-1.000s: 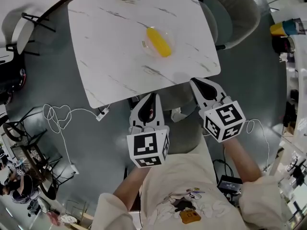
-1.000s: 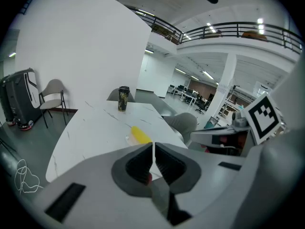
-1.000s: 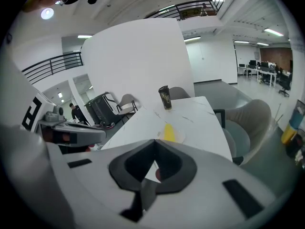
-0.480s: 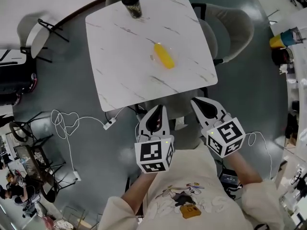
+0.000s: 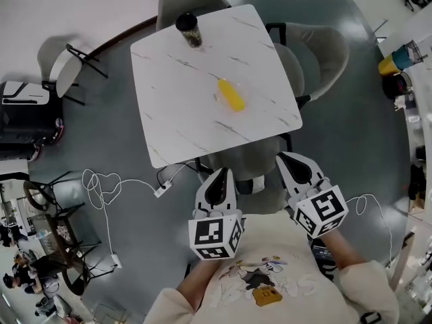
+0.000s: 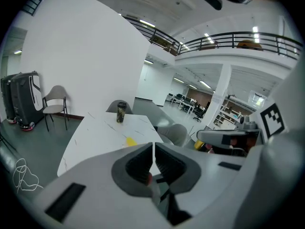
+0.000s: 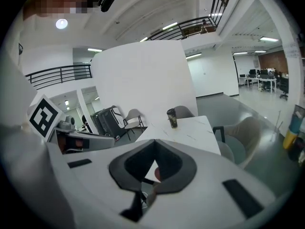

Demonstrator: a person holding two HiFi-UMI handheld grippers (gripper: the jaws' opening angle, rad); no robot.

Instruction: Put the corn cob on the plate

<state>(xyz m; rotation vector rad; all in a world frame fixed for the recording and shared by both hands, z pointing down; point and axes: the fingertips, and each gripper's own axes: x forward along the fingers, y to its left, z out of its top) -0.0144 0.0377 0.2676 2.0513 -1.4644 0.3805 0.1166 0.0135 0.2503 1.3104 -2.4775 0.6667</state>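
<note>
A yellow corn cob (image 5: 231,94) lies on a clear glass plate (image 5: 220,100) near the middle of the white marble table (image 5: 182,120); a sliver of the corn cob (image 6: 129,140) shows in the left gripper view. My left gripper (image 5: 217,175) hangs below the table's near edge, jaws together, nothing in them. My right gripper (image 5: 291,162) is beside it to the right, also shut and empty. Both are well clear of the table, held close to the person's chest.
A dark travel cup (image 5: 188,29) stands at the table's far corner. Grey chairs (image 5: 324,49) surround the table, one (image 5: 250,160) tucked under its near edge. A white cable with a power strip (image 5: 160,190) trails on the floor to the left. A yellow bin (image 5: 390,64) sits at far right.
Both grippers have drawn back and up from the table, which now looks smaller and farther off. The corn stays on the plate. Both jaws remain shut.
</note>
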